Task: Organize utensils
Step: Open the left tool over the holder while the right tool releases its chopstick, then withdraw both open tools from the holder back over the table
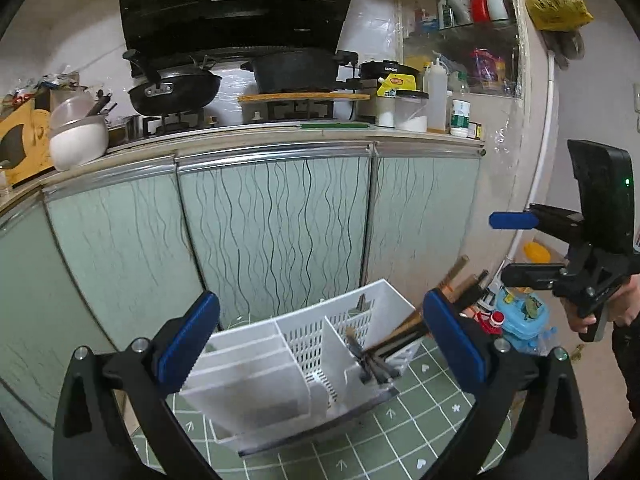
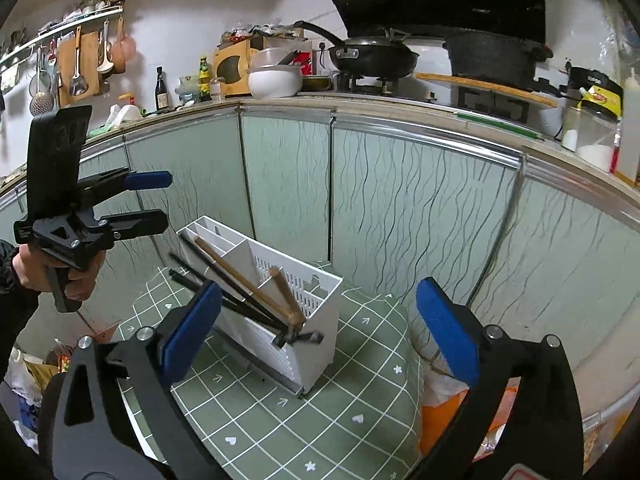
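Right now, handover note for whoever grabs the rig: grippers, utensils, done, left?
Left gripper: open, empty, facing the white plastic utensil caddy.
Right gripper: open, empty, beside the caddy.
Caddy stands on the green grid-patterned mat. Bundle of dark and wooden chopsticks sits in its end compartment, leaning out over the rim.
Done: chopsticks are in.
Left: other compartments look unfilled; no other loose utensils visible on the mat.

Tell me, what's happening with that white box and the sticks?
A person holds a hand-held gripper in each hand, sorting utensils. The left hand-held gripper and the right hand-held gripper are both open, holding nothing. The chopsticks lean out of the end compartment of the white utensil holder, which stands on the green checked tablecloth.
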A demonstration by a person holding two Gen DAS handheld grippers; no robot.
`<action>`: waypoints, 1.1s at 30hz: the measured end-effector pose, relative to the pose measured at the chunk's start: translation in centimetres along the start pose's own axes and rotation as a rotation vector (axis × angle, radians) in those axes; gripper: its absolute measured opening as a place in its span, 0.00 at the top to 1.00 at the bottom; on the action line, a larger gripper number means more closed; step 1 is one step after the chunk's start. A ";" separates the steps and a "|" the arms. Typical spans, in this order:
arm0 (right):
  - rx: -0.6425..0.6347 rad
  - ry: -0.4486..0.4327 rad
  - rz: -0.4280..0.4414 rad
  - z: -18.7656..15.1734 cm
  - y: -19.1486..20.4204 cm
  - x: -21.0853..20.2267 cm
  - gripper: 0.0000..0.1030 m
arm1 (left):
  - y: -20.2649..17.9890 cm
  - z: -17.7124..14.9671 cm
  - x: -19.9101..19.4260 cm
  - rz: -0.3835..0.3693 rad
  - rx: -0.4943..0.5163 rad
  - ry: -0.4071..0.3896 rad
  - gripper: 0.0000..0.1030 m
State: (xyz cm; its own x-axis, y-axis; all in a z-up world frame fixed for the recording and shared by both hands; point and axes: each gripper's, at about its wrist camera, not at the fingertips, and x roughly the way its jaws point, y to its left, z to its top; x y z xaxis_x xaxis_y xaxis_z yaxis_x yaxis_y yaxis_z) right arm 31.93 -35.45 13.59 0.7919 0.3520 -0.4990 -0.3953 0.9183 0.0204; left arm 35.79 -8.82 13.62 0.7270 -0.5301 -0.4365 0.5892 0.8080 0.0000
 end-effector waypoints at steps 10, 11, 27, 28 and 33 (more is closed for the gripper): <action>0.000 -0.020 -0.047 -2.8 3.0 -4.3 0.08 | -1.9 -3.2 -4.2 0.068 -0.003 0.022 0.04; -0.001 -0.021 -0.051 -3.1 3.2 -4.6 0.08 | -2.0 -3.6 -4.4 0.070 -0.005 0.024 0.04; 0.034 0.000 -0.225 -10.6 8.0 -8.2 0.08 | -5.6 -11.6 -10.6 0.263 -0.009 0.009 0.04; 0.045 0.000 -0.236 -11.2 8.2 -8.4 0.08 | -5.8 -12.2 -11.0 0.267 -0.017 0.010 0.04; 0.079 0.008 -0.278 -13.8 9.4 -8.8 0.08 | -6.5 -14.5 -12.1 0.304 -0.059 0.013 0.04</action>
State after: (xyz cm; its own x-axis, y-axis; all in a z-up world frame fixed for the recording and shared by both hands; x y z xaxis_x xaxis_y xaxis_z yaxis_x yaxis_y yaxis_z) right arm 14.84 -32.43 6.17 0.8612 0.0834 -0.5014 -0.1257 0.9907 -0.0512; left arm 18.07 -3.89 5.84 0.8620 -0.2585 -0.4360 0.3234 0.9429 0.0803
